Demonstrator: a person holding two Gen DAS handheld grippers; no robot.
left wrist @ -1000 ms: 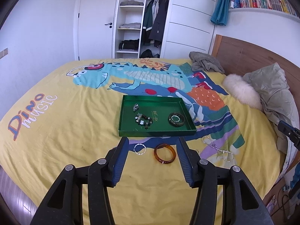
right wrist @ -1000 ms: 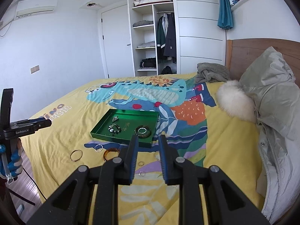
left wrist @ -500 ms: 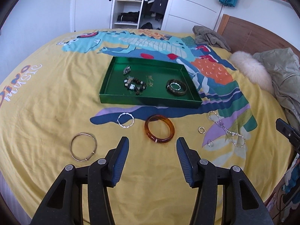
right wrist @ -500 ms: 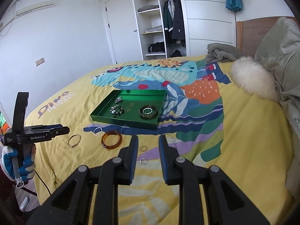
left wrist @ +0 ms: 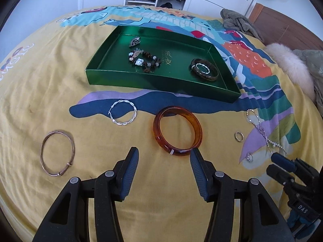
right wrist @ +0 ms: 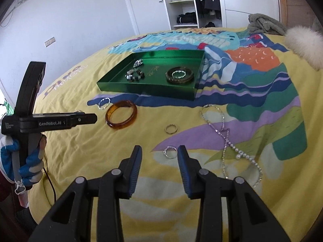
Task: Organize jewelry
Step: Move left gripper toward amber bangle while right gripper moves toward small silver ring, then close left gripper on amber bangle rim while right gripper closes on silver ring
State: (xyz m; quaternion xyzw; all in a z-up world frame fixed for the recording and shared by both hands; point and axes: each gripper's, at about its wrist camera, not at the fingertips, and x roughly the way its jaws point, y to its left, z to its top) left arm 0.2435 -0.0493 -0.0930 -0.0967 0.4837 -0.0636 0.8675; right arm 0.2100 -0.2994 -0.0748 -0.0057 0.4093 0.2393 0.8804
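Green tray [left wrist: 159, 84] on yellow bedspread [left wrist: 40, 80], already holding beaded bracelet [left wrist: 144, 60], brooch and two bangles. Outside it: amber bangle [left wrist: 177, 131], three hoops, rings, necklace [right wrist: 226, 137]. Left gripper [left wrist: 164, 155] half open, empty; right gripper [right wrist: 159, 151] opening, empty, near small ring [right wrist: 170, 152].

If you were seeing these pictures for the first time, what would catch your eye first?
The shiny green tray stands out in the middle of the yellow dinosaur bedspread, already holding a beaded bracelet and a dark bangle. Just in front of it lies a translucent amber bangle, close ahead of the open left gripper. The right gripper, jaws opening, hangs over a small silver ring.
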